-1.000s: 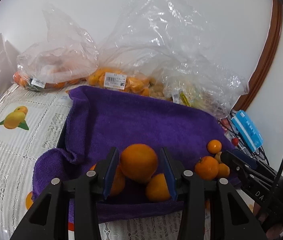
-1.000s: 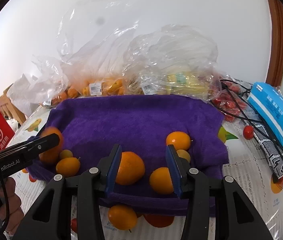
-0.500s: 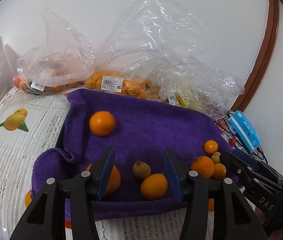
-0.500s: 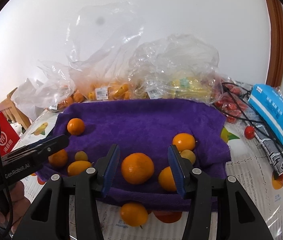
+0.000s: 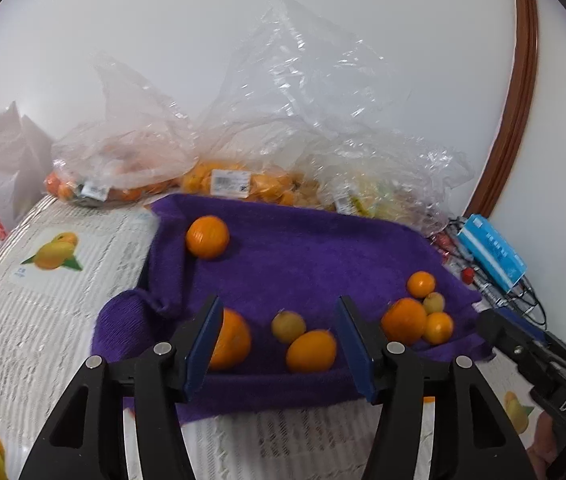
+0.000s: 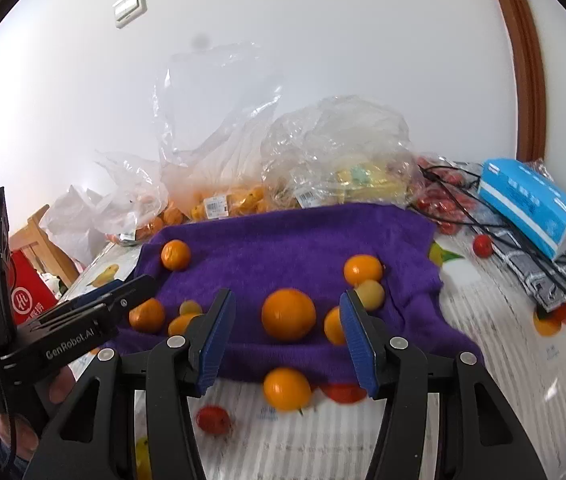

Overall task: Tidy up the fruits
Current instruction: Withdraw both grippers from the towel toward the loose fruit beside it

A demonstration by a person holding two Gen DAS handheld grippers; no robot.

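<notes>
A purple towel lies on the table with several oranges on it. One orange sits alone at the towel's far left. My left gripper is open and empty above the towel's near edge, with an orange, a small yellowish fruit and another orange beyond it. My right gripper is open and empty, with a large orange beyond its fingers. A loose orange lies off the towel on the tablecloth.
Clear plastic bags of fruit line the wall behind the towel. A blue box and black cables lie at the right. Small red tomatoes lie on the fruit-print tablecloth. A red bag stands at the left.
My left gripper opened and let go of the orange, which now rests at the towel's far left. Both grippers have drawn back from the towel.
</notes>
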